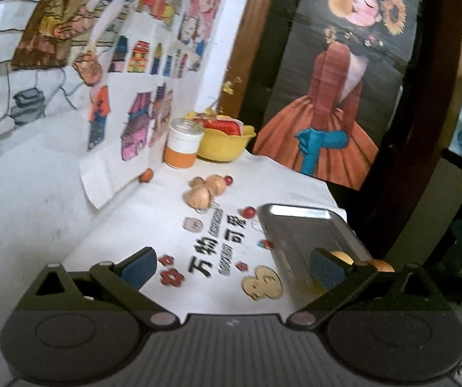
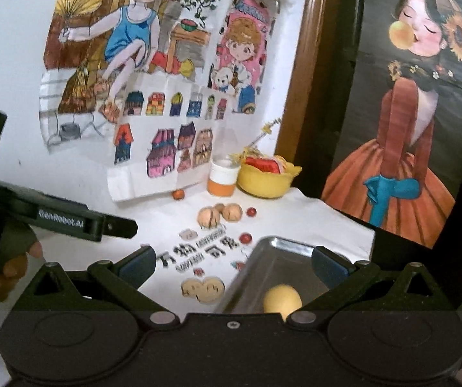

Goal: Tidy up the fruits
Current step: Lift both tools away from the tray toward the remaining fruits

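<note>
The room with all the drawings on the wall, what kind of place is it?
Probably a home, maybe a child's corner. Hand-coloured drawings are stuck on the white wall, a yellow bowl and a metal tray sit on a small cloth-covered table, and a wooden frame stands beside it.

A white wall (image 2: pixel 14 122) is covered with colourful cartoon drawings (image 2: pixel 153 74); beside it, a dark wooden frame (image 2: pixel 305 74) holds a painted girl poster (image 2: pixel 405 148).

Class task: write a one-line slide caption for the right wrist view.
Open right gripper over a metal tray holding a yellow fruit; walnuts and red berries wait on the table.
</note>
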Tool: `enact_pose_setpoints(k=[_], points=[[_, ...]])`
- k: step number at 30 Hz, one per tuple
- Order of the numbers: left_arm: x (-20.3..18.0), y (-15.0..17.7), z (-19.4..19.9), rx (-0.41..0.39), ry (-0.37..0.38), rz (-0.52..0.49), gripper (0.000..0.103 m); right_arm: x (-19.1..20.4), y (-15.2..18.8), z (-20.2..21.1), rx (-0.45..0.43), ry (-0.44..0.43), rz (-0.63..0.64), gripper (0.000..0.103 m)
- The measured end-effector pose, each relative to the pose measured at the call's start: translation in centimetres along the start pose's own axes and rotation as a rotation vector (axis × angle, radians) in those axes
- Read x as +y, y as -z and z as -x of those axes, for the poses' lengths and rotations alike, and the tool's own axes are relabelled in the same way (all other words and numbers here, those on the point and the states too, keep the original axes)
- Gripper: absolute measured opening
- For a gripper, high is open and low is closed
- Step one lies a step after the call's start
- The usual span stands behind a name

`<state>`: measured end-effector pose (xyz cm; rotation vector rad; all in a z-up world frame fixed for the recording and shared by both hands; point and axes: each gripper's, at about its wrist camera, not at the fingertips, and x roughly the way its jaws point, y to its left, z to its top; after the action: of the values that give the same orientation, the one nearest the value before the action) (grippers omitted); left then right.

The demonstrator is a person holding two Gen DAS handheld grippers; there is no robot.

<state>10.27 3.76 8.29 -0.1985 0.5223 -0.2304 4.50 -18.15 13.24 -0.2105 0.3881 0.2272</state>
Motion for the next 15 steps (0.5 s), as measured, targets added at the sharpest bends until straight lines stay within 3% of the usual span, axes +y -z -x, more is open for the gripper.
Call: enact_pose_setpoints(k=[8, 15], points=[[2.4, -3.1, -3.4, 0.015, 0.008, 0.055, 0.103, -1.4, -5.5, -4.4, 0.009, -0.03, 0.03, 0.102], [3.5, -5.0, -8.5, 0.077, -0.012, 0.074, 0.103, -2.9, -6.6, -11.0, 0.066, -0.04, 0.092, 0.102]])
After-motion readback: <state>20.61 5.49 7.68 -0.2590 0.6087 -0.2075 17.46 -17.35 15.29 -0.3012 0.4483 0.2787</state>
